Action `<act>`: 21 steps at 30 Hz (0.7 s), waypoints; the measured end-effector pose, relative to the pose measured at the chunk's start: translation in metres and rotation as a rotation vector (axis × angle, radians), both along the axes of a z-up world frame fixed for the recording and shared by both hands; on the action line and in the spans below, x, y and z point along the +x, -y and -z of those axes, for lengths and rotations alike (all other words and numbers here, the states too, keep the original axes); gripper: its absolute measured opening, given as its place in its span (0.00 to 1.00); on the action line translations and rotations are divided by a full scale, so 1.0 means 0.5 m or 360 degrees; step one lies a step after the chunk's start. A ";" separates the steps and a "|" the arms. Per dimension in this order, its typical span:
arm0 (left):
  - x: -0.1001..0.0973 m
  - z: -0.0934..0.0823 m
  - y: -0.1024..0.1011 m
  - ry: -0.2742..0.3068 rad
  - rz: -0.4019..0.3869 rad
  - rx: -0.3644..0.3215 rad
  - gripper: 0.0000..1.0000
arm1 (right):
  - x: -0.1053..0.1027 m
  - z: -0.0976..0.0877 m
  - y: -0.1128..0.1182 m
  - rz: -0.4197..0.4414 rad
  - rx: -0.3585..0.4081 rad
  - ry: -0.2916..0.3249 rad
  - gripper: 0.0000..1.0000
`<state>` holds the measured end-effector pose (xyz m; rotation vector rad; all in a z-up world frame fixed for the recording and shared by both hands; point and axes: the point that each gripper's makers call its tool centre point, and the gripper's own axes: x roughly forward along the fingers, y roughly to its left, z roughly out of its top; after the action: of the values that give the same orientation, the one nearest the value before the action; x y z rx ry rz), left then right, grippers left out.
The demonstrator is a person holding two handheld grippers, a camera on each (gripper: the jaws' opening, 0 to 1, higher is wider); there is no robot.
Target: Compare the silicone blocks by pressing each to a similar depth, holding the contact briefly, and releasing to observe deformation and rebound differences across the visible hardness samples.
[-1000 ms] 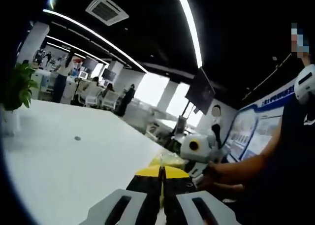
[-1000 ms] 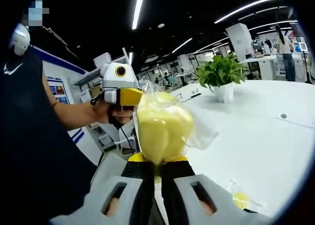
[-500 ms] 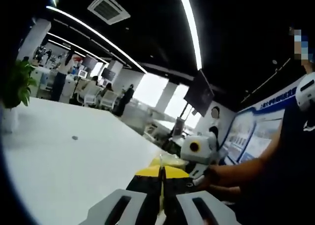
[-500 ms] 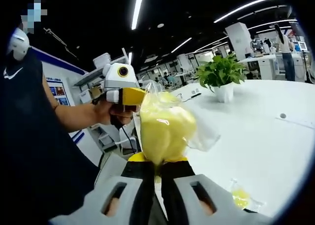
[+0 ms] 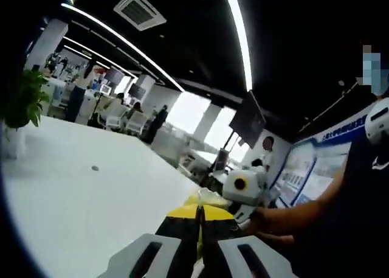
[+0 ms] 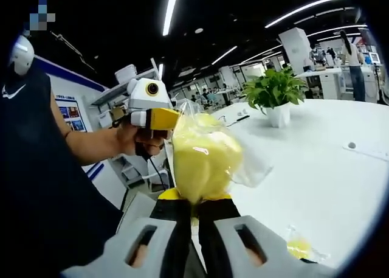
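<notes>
Yellow bagged silicone block [image 6: 200, 156] pinched in right gripper [image 6: 196, 210], left gripper [image 5: 199, 220] closed on bag edge.

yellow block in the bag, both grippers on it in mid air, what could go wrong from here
The yellow block sits in a loose clear bag above the white table. The right gripper seems to pinch only its lower edge, so the slick film could slip out. The left gripper grips the top edge; pulling apart might tear the bag. A second bagged sample lies below, where a drop could knock it.

Open-plan office: desks [image 5: 118, 117], ceiling strip lights [image 5: 238, 34].
</notes>
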<state>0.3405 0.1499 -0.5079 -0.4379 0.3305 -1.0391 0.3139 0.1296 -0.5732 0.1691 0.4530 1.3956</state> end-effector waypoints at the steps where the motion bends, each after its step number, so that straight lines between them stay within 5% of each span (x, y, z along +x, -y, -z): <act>1: -0.003 -0.001 0.001 0.0015 0.0000 0.0006 0.00 | -0.001 0.000 0.000 0.0000 0.0002 0.0002 0.00; 7: -0.013 -0.005 0.009 0.0151 0.0027 0.0103 0.00 | 0.005 0.004 0.007 0.0042 0.0028 0.0005 0.00; 12: -0.006 -0.024 0.007 0.0186 0.0026 0.0065 0.00 | 0.032 -0.014 0.003 0.0124 0.0105 0.0221 0.03; 16: 0.002 -0.032 0.005 0.0170 0.0013 0.0055 0.00 | 0.030 -0.017 -0.004 0.0089 0.0129 0.0177 0.06; 18: 0.006 -0.036 0.004 0.0155 0.0004 0.0037 0.00 | 0.030 -0.019 -0.007 0.0086 0.0127 0.0180 0.15; 21: 0.005 -0.033 0.008 0.0112 0.0025 0.0015 0.00 | 0.049 -0.006 -0.007 0.0166 0.0097 0.0220 0.43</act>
<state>0.3430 0.1460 -0.4911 -0.3899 0.2760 -1.0653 0.3384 0.1329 -0.5702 0.1430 0.2836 1.3102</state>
